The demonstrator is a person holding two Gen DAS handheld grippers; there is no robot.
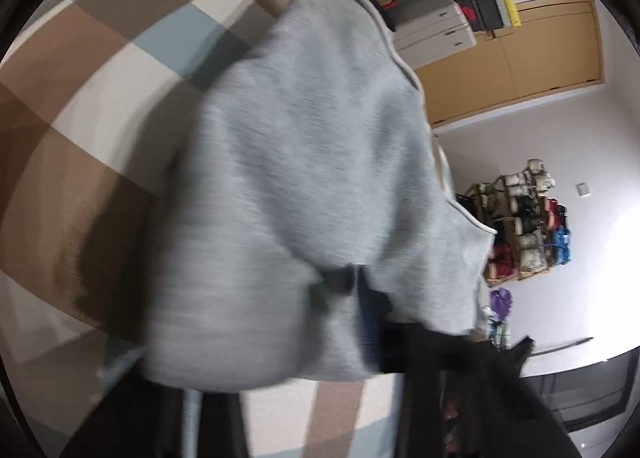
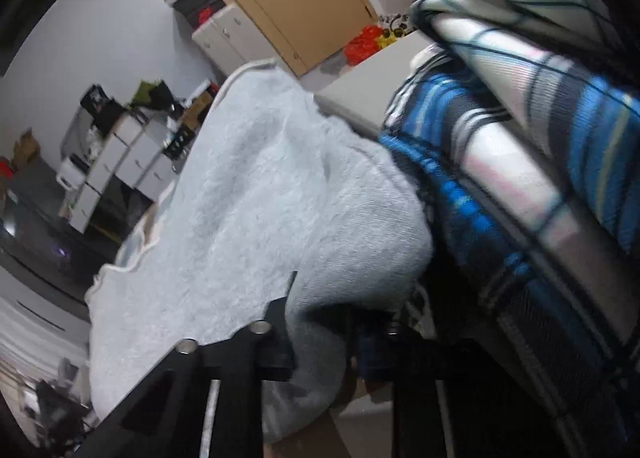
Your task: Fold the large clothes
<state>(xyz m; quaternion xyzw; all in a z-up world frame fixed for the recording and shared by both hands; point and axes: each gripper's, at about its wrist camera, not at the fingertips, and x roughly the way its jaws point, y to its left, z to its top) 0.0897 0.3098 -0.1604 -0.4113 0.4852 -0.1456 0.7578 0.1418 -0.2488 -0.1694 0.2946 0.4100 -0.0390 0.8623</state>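
Both grippers pinch soft grey fleece: the left gripper point(image 1: 352, 298) clamps the grey garment point(image 1: 304, 161), bunched over a checked brown-and-white cloth point(image 1: 80, 105). Right gripper point(image 2: 320, 322) grips its white-piped, nubbly edge beside folded blue plaid blankets point(image 2: 500, 161).

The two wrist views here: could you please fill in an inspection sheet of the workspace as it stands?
Surface: checked cover in brown, white and pale blue, partly under the garment.
Job's things: grey garment with pale edging, bunched and lifted off the cover.
Clutter: stack of folded plaid fabrics beside the garment.
Grippers: left gripper shut on the grey garment; right gripper shut on the grey garment too, cloth draped over its fingers.
Cables: nothing seen.
Surroundings: wooden door, white drawer unit, rack of yarn-like rolls by the wall; image blurred.
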